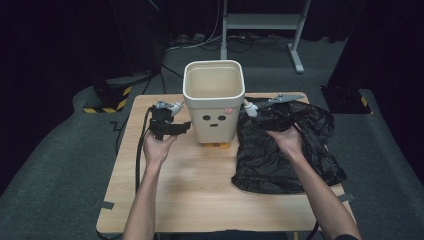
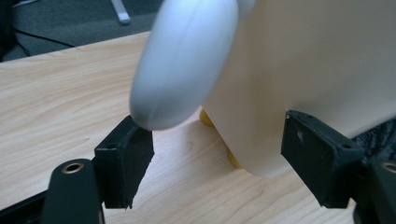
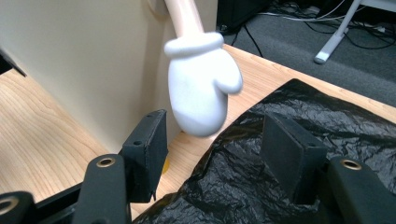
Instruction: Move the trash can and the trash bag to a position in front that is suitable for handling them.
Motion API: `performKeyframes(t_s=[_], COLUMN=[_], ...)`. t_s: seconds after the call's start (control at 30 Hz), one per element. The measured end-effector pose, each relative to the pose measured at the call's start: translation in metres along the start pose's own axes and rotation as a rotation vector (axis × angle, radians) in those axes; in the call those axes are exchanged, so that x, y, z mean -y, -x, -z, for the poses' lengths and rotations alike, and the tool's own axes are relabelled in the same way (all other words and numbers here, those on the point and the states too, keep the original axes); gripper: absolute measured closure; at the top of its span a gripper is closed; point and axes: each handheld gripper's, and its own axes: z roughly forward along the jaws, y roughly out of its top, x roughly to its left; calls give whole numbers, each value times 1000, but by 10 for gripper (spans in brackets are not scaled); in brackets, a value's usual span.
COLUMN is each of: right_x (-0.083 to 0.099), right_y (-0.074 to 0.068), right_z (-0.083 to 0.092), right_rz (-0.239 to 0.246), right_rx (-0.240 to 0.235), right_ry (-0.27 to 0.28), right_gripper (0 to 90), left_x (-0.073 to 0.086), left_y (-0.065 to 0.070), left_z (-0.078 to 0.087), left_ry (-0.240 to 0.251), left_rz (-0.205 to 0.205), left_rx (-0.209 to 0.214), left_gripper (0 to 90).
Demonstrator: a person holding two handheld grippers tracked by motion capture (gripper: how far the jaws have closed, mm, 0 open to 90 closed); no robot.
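Observation:
A cream bin (image 1: 214,100) with a small face and two mitten arms stands upright at the back middle of the wooden table (image 1: 200,195). My left gripper (image 1: 172,126) is open beside the bin's left side; its white mitten (image 2: 184,60) hangs just above the gap between the jaws, and the bin wall (image 2: 322,60) is close. My right gripper (image 1: 260,116) is open at the bin's right side, under the other white mitten (image 3: 201,91). A crumpled black plastic bag (image 1: 290,150) lies on the table under the right gripper (image 3: 219,154).
Yellow feet (image 1: 218,145) show under the bin. A white metal stand (image 1: 262,22) and cables are on the grey floor behind the table. Black-and-yellow striped bases (image 1: 107,100) sit at the back left.

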Motion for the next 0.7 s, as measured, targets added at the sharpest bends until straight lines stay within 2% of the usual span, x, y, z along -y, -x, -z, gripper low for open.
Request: performKeyframes(t_s=[0.13, 0.23, 0.47, 0.7], right_x=[-7, -12, -22, -31], right_y=[-3, -5, -8, -10], right_z=[-2, -5, -10, -11], right_rz=[11, 20, 32, 29], right_rx=[-1, -1, -3, -5], right_ry=[-1, -10, -14, 3], right_gripper=[412, 418, 427, 452], left_x=[-2, -6, -18, -27], left_y=[-4, -5, -6, -6], left_z=[1, 2, 5, 6], left_ry=[-2, -7, 12, 24], left_rz=[7, -4, -3, 9], left_rx=[-6, -22, -36, -29], left_gripper=[275, 305, 403, 476])
